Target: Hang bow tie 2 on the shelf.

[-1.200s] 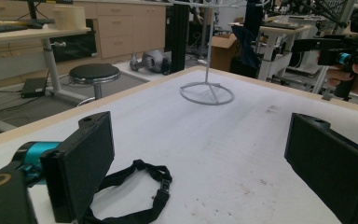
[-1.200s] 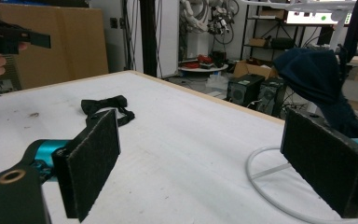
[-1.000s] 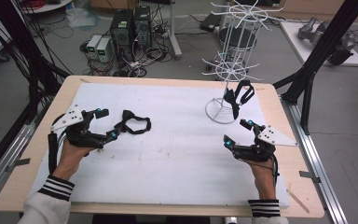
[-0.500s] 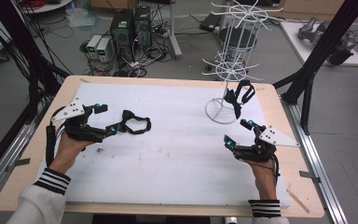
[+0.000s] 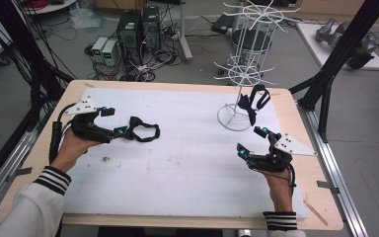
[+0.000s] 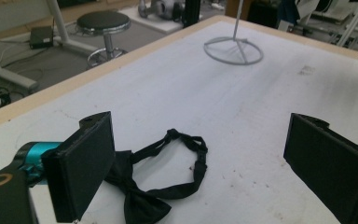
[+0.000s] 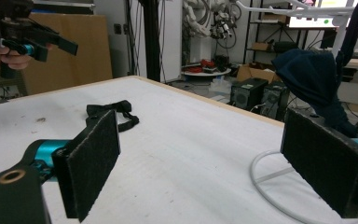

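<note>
Left gripper [image 5: 112,122] had edged toward 12 o'clock, jaws spread wide, closing on the black bow tie [image 5: 143,131]; pickup looked imminent. Right gripper [image 5: 251,142] sat idle, agape.

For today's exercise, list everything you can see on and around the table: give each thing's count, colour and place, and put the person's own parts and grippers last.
Bow tie on the table: one, black, flat on the white mat at the left, just ahead of the left gripper's open jaws.
Bow tie on the rack: one, black, hanging from a lower hook.
Wire rack: one, white, standing on a round base at the mat's far right.
Mat: one, white, covering the tabletop.
Table: one, light wood edge.
Computer towers: two, black, on the floor beyond the table.
Stool: one, black seat, on the floor.
Sleeves: two, white with black stripes.
Left gripper: black, open.
Right gripper: black, open.
</note>
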A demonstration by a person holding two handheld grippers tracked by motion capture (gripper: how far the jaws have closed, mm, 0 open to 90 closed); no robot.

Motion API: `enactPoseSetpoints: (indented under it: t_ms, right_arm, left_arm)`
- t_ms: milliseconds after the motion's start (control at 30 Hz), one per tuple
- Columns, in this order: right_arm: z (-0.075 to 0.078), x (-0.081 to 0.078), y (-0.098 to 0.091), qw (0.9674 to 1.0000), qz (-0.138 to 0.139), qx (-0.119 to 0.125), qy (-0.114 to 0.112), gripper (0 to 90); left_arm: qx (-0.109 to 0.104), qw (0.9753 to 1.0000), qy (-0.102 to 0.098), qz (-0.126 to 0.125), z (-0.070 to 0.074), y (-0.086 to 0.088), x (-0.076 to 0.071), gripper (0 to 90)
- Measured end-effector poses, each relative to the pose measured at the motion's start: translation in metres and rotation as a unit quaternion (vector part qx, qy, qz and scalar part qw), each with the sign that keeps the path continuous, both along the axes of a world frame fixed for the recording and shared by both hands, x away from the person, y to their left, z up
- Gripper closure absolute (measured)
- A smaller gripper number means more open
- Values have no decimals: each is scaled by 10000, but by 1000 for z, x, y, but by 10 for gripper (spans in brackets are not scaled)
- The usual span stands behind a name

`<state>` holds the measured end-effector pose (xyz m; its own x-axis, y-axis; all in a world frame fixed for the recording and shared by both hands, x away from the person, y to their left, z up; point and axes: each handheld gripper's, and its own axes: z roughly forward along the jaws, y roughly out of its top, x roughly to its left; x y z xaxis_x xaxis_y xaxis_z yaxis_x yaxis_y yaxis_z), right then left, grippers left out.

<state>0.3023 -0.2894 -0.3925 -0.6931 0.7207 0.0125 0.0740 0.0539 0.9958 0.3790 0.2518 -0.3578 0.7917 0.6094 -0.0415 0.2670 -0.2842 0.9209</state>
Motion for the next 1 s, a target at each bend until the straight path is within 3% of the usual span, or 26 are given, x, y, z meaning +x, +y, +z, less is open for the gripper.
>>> enactPoseSetpoints:
  t_ms: [233,333,567,733,1000]
  right_arm:
    - [0,0,-1,10000,-11,26,-33,112]
    - [1,-1,-1,10000,-4,32,-23,112]
    - [1,-1,-2,10000,4,53,-15,112]
    - [1,-2,-3,10000,20,80,-45,112]
    - [2,-2,-4,9999,17,112,-77,112]
  left_arm:
    - [444,9984,353,4,-4,-5,14,93]
    - [536,9973,502,20,-6,-7,21,98]
    - [855,9929,829,5,-8,-12,33,130]
    - [931,9905,1004,152,-13,-14,43,131]
    - [1216,9835,1312,270,-25,-15,54,135]
